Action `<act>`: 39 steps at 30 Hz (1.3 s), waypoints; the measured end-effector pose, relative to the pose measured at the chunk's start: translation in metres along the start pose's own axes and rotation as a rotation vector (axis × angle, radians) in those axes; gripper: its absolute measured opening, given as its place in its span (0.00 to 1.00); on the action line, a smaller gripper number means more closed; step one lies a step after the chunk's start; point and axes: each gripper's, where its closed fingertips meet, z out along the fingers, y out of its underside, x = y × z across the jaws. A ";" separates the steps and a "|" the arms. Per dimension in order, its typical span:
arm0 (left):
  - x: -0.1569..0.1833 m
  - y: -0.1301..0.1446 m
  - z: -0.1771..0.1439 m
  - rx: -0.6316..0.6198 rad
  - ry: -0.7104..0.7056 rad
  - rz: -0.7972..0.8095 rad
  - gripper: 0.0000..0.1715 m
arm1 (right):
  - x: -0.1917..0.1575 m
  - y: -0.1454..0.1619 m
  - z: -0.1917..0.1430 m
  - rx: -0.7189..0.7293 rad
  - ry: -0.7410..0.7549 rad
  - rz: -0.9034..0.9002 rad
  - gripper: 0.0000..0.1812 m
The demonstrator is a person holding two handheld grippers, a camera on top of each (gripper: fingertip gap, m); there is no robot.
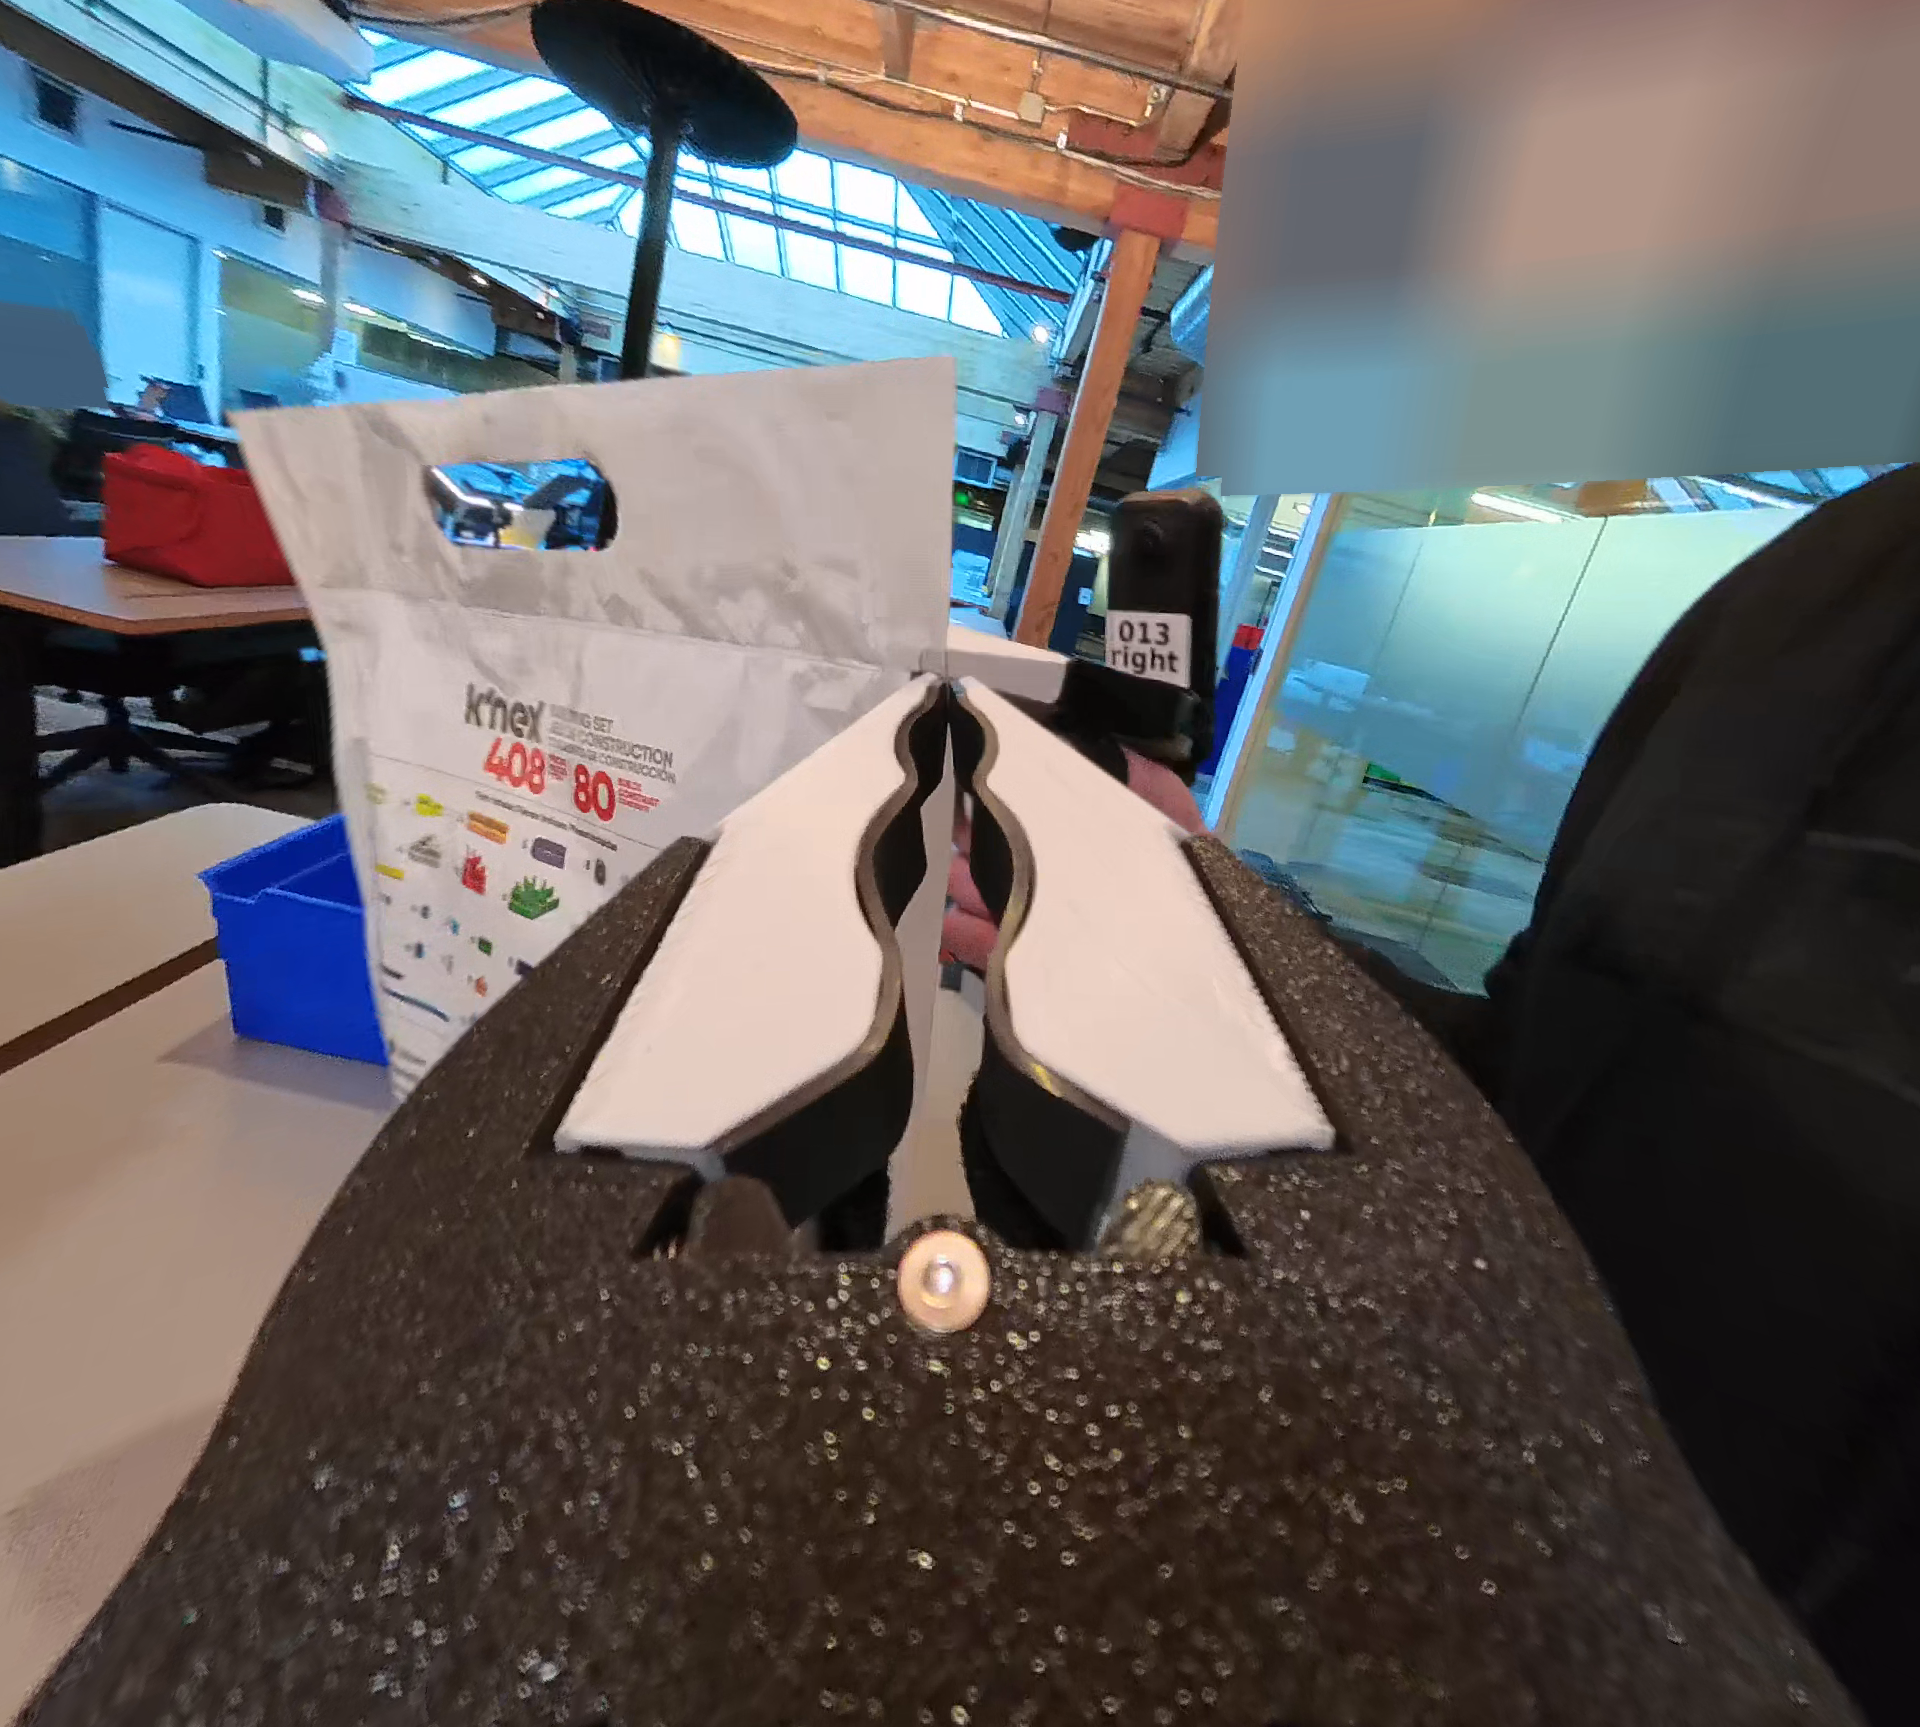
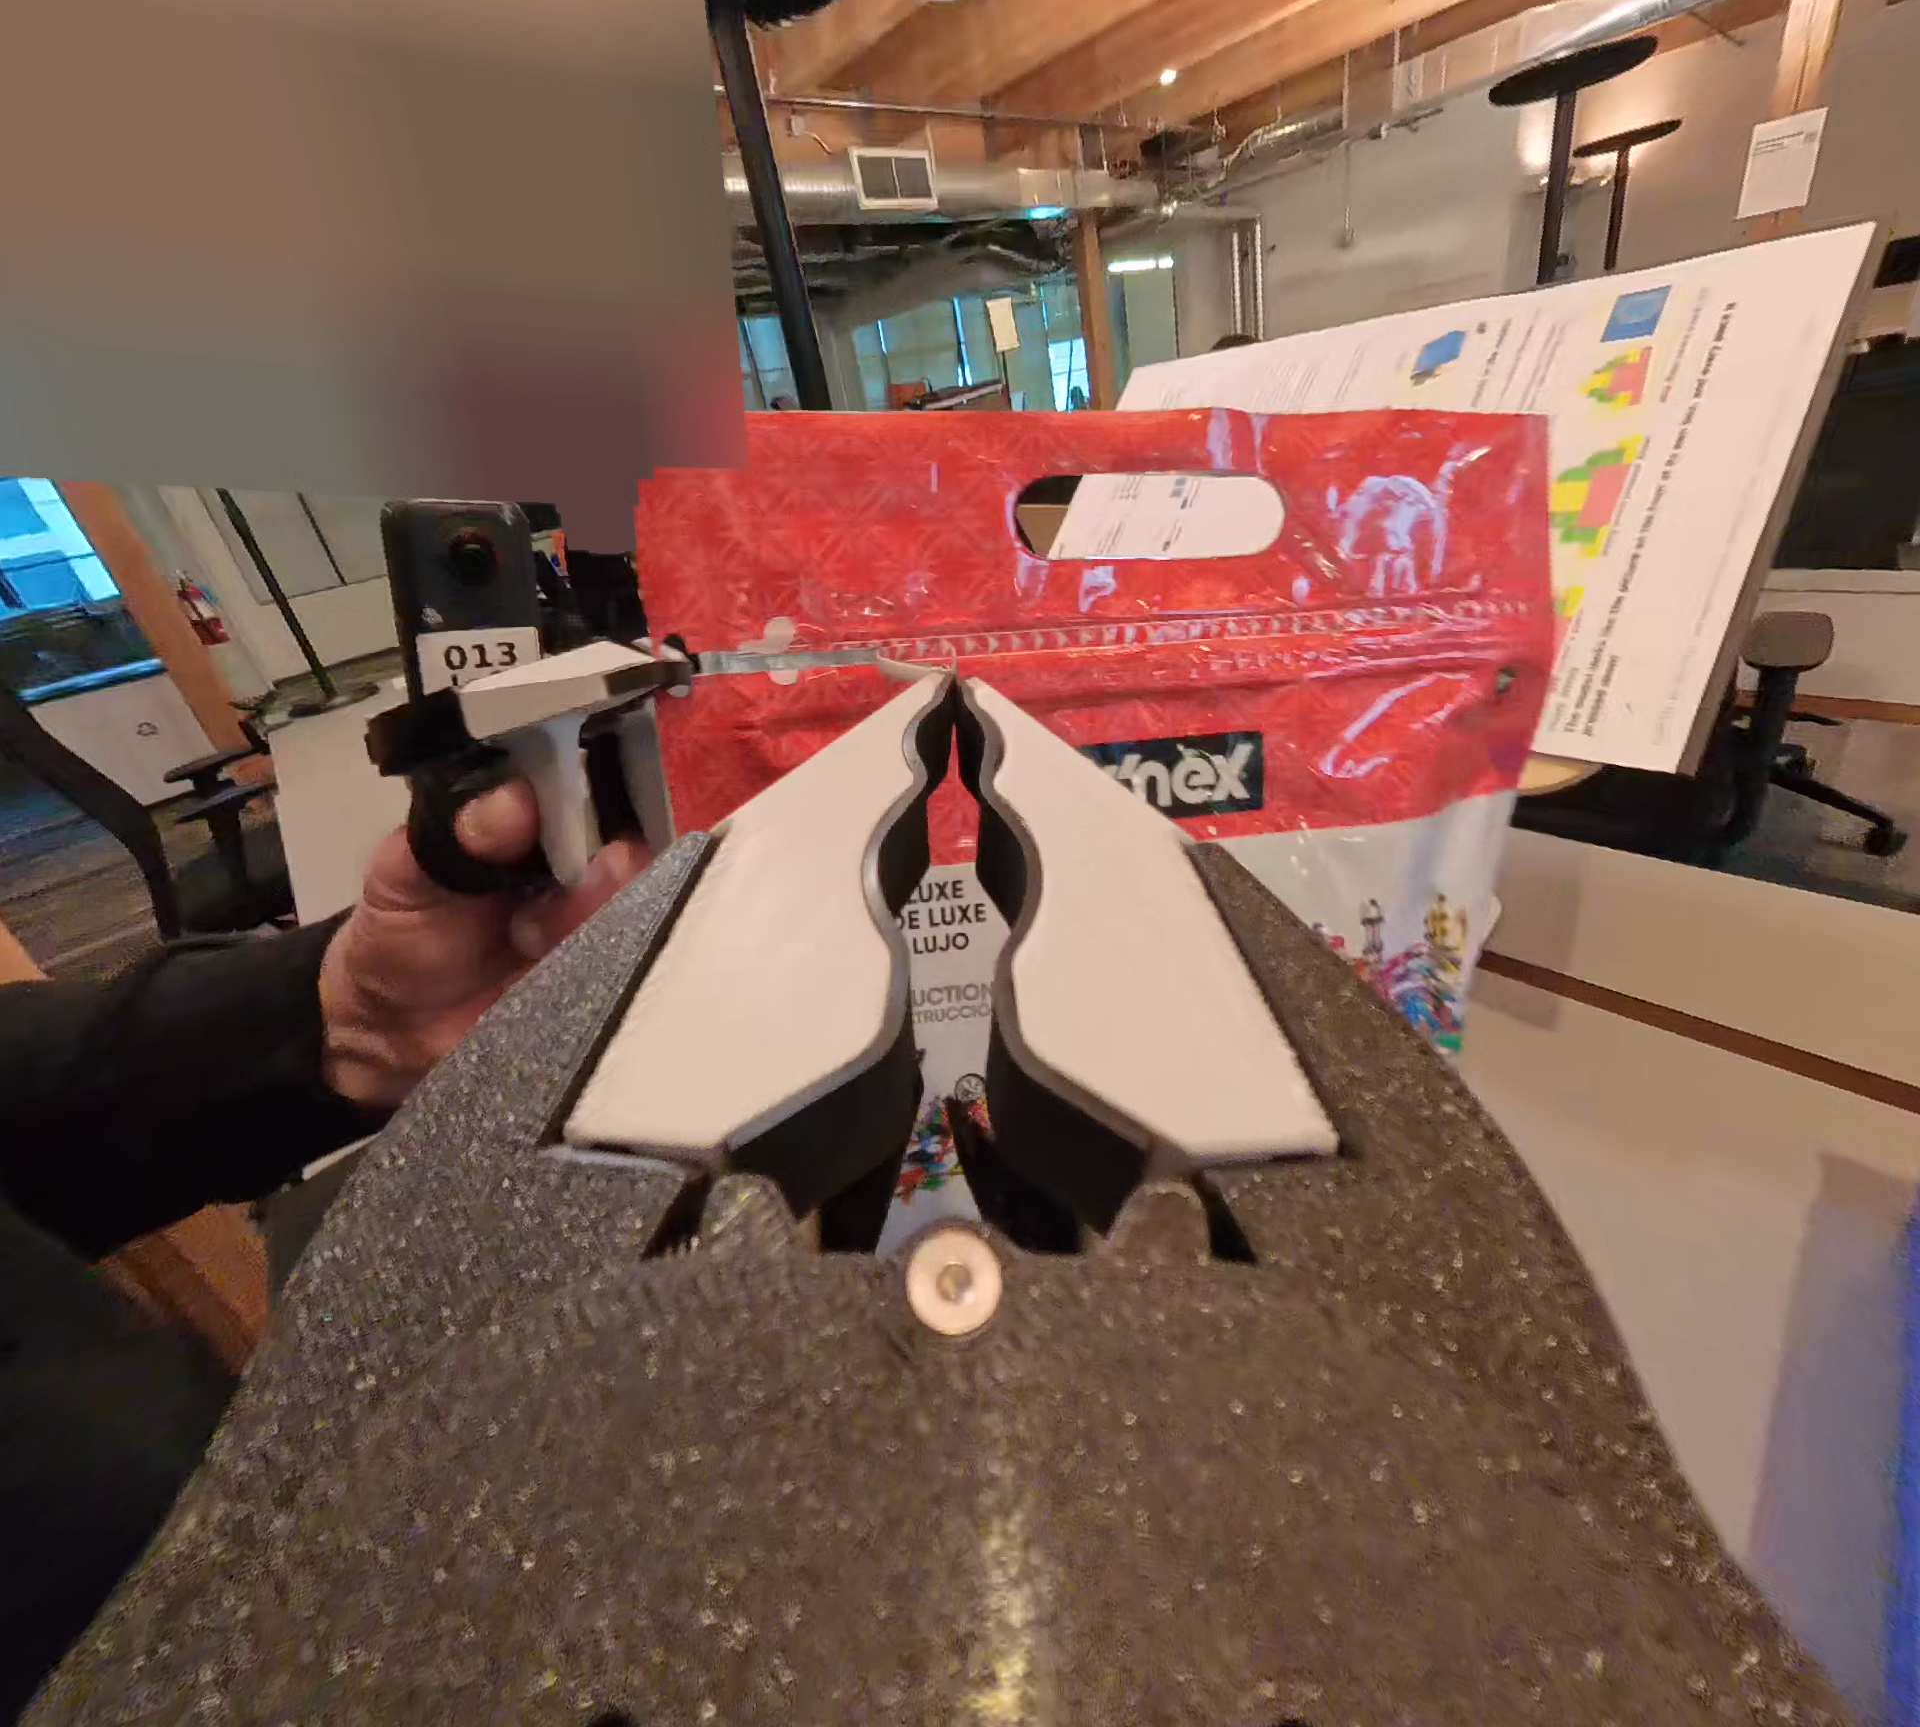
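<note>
I had the zip-top toy bag (image 2: 1091, 690) upright between the two claws, standing over the table (image 1: 125, 1158) near its left edge, where a blue bin (image 1: 291, 939) sat just behind it. Red front panel faced the right wrist view; white printed back faced the left wrist view.

Right claw (image 2: 954, 688): tips pinched together on the bag's zipper strip, at about the middle of the front panel. No gap at the tips; I read it as clamped on the front wall of the bag.

Left claw (image 1: 948, 690): tips closed at the bag's side edge. From the right wrist view it showed side-on, nipping the end of the zipper strip at the bag's corner. Whether it held the slider tab or just the plastic edge, I couldn't tell.

Key relation: the zipper track's long axis ran level across the bag, from the left claw's grip past the right claw toward the far corner. Left claw sat at the track's end, right claw further along it.

A tilted instruction board (image 2: 1662, 451) stood behind the bag.
</note>
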 end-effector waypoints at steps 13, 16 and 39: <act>-0.040 -0.031 -0.072 -0.016 -0.201 0.074 0.00 | 0.059 -0.009 -0.013 0.001 0.164 -0.032 0.00; -0.050 -0.048 -0.102 0.023 -0.264 0.068 0.00 | 0.077 -0.014 -0.023 -0.019 0.205 -0.065 0.00; -0.098 -0.074 -0.198 0.022 -0.524 0.137 0.00 | 0.167 -0.016 -0.111 -0.068 0.467 -0.054 0.00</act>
